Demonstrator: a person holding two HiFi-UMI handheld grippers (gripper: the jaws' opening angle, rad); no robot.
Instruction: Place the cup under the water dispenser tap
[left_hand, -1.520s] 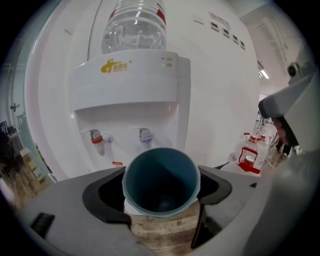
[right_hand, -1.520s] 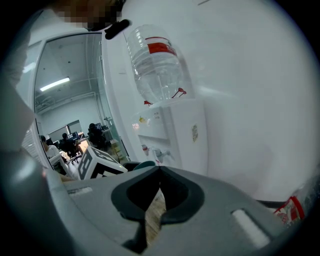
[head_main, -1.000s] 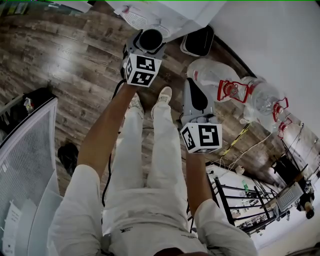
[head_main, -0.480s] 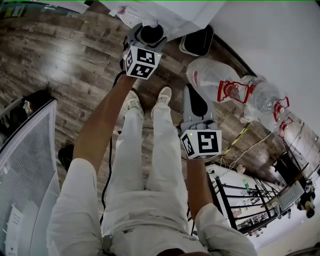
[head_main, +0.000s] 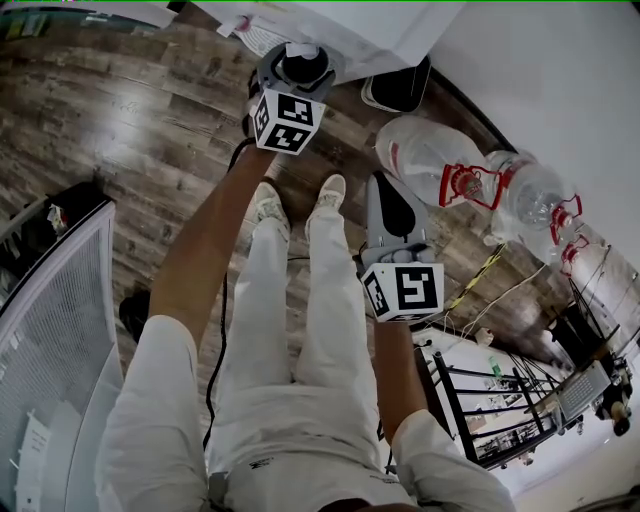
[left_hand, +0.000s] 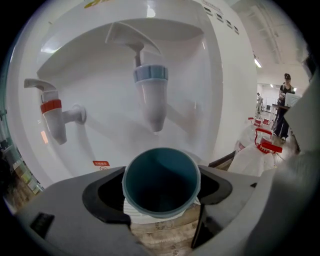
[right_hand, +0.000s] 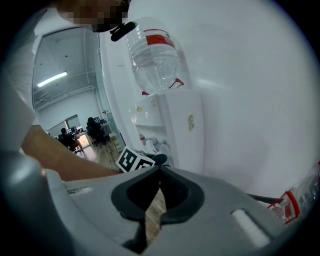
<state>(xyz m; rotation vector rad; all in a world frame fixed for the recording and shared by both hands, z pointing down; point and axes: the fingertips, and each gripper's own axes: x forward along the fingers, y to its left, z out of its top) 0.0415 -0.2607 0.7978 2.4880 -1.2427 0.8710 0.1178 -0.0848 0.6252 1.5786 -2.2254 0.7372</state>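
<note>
A teal cup (left_hand: 161, 182) sits clamped between the jaws of my left gripper (left_hand: 162, 192), its open mouth just below and in front of the blue tap (left_hand: 151, 92) of the white water dispenser (left_hand: 220, 75). A red tap (left_hand: 52, 115) sticks out to the left. From the head view the left gripper (head_main: 298, 72) holds the dark cup (head_main: 304, 68) at the dispenser's front (head_main: 330, 25). My right gripper (head_main: 388, 205) hangs lower right, away from the dispenser, jaws together with nothing in them; the right gripper view shows its closed jaws (right_hand: 156, 192).
Large water bottles (head_main: 450, 170) with red handles lie on the wooden floor by the white wall. A black bin (head_main: 398, 82) stands beside the dispenser. A mesh partition (head_main: 50, 310) is at the left. A bottle (right_hand: 152, 55) tops the dispenser. The person's legs and shoes fill the middle.
My left gripper has carried the cup further up and in towards the dispenser front. The right gripper has shifted only slightly.
</note>
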